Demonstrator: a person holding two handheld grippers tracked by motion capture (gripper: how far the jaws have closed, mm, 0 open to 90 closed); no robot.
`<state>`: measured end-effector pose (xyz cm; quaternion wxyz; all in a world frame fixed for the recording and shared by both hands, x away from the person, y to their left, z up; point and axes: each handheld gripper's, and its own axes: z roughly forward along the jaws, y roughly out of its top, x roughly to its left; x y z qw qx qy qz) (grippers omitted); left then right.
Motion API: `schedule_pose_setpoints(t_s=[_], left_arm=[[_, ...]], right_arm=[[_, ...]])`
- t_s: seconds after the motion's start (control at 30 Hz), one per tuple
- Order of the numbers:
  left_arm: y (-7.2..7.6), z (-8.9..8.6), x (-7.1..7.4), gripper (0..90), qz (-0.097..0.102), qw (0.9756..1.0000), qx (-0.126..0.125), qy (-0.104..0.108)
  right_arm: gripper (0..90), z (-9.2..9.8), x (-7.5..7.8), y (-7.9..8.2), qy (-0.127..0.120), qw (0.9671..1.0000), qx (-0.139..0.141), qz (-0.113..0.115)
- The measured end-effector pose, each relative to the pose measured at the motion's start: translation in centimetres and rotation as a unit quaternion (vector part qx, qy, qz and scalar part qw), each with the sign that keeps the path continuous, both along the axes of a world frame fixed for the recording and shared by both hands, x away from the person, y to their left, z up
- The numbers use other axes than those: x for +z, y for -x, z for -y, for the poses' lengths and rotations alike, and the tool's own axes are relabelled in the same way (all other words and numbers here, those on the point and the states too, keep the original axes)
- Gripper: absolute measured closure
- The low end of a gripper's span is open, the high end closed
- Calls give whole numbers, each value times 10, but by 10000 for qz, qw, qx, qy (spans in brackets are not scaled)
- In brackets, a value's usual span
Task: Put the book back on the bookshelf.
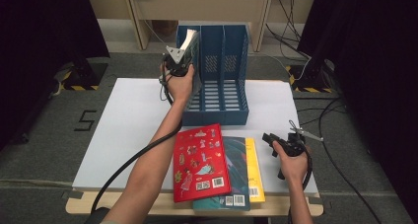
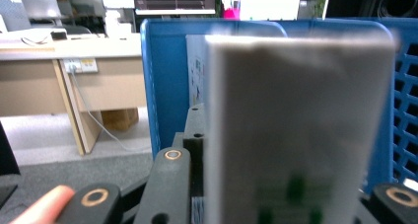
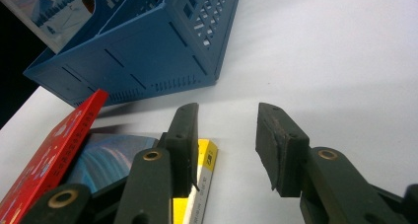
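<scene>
White table top (image 1: 133, 120) on grey carpet (image 1: 44, 150); left hand-held gripper (image 1: 178, 61) clamps a book (image 1: 189, 40), right hand-held gripper (image 1: 282, 144) gapes.

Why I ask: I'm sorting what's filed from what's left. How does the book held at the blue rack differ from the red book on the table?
The held book stands upright, page edges showing, at the leftmost slot of the blue rack; the red book lies flat, cover up. The held book is clamped by the left gripper; the red book is untouched and rests on top of two other books. Both are similar-sized books.
</scene>
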<state>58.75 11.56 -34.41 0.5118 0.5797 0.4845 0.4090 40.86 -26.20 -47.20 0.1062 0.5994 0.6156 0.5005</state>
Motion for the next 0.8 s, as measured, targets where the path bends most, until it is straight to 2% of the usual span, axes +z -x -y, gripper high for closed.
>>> schedule_pose_setpoints(t_s=[0.03, 0.07, 0.1, 0.13, 0.2, 0.23, 0.27, 0.3, 0.33, 0.37, 0.47, 0.5, 0.57, 0.63, 0.8], left_arm=[[0, 0, 3, 720, -107, 9999, -26, -49], [0, 0, 3, 712, -107, 9999, -26, -49], [2, -2, 11, 706, -187, 9998, -94, -55], [4, -3, 15, 695, -220, 9997, -97, -26], [5, -4, 18, 653, -197, 9998, -106, 1], [6, -7, 22, 612, -321, 9993, -146, 76], [6, -7, 23, 583, -396, 9990, -168, 103], [6, -7, 24, 558, -449, 9989, -163, 43], [6, -7, 24, 533, -449, 9989, -163, 43], [7, -6, 24, 524, -551, 9983, -190, -94], [7, -7, 21, 512, -613, 9977, -256, -91], [7, -7, 20, 516, -664, 9973, -303, -40], [8, -7, 18, 531, -737, 9966, -370, -21], [9, -8, 17, 585, -851, 9953, -460, -18], [10, -7, 19, 677, -971, 9935, -584, -100]], right_arm=[[614, 0, 0, 0, 0, 10000, 3, -2], [613, 0, 0, 0, 8, 10000, 8, 12], [613, 0, 0, 0, 36, 10000, 7, 44], [612, -1, 1, 1, -21, 10000, -22, -20], [612, 0, 1, 1, 1, 10000, -13, 4], [611, 0, 2, 1, -34, 10000, -41, -40], [611, 1, 2, 1, -5, 10000, -28, -9], [611, 1, 1, 1, 1, 10000, -13, -8], [611, 1, 1, 1, 1, 10000, -13, -8], [609, 0, 1, 1, 0, 10000, -5, -5], [608, -1, 1, 1, -12, 10000, -9, -23], [608, 0, 1, 0, 36, 10000, -1, 4], [607, -1, 1, 1, -37, 10000, -10, -69], [607, -1, 0, 1, -44, 9999, -6, -111], [606, -1, 0, 1, -40, 9999, -6, -114]])
